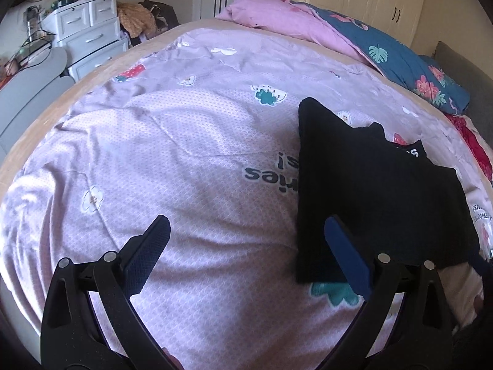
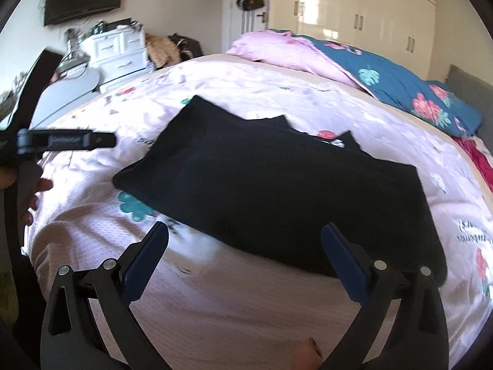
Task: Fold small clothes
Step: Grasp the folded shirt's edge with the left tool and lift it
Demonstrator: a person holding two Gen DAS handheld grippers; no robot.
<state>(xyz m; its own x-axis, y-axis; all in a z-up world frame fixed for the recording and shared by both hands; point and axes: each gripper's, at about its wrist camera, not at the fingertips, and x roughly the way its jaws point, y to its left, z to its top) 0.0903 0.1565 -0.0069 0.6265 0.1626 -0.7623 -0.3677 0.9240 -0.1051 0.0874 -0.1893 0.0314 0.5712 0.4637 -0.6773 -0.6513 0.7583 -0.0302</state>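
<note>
1. The left gripper has its fingers spread wide, with nothing between them, hovering over the lilac bedspread.
2. The right gripper is likewise spread and empty; its right finger overlaps the near edge of the black garment.
3. The black garment lies flat on the bedspread, to the right of the left gripper.
4. Beyond it, a pink and blue quilt is bunched at the far edge of the bed.
5. White drawers stand past the bed on the left.
</note>
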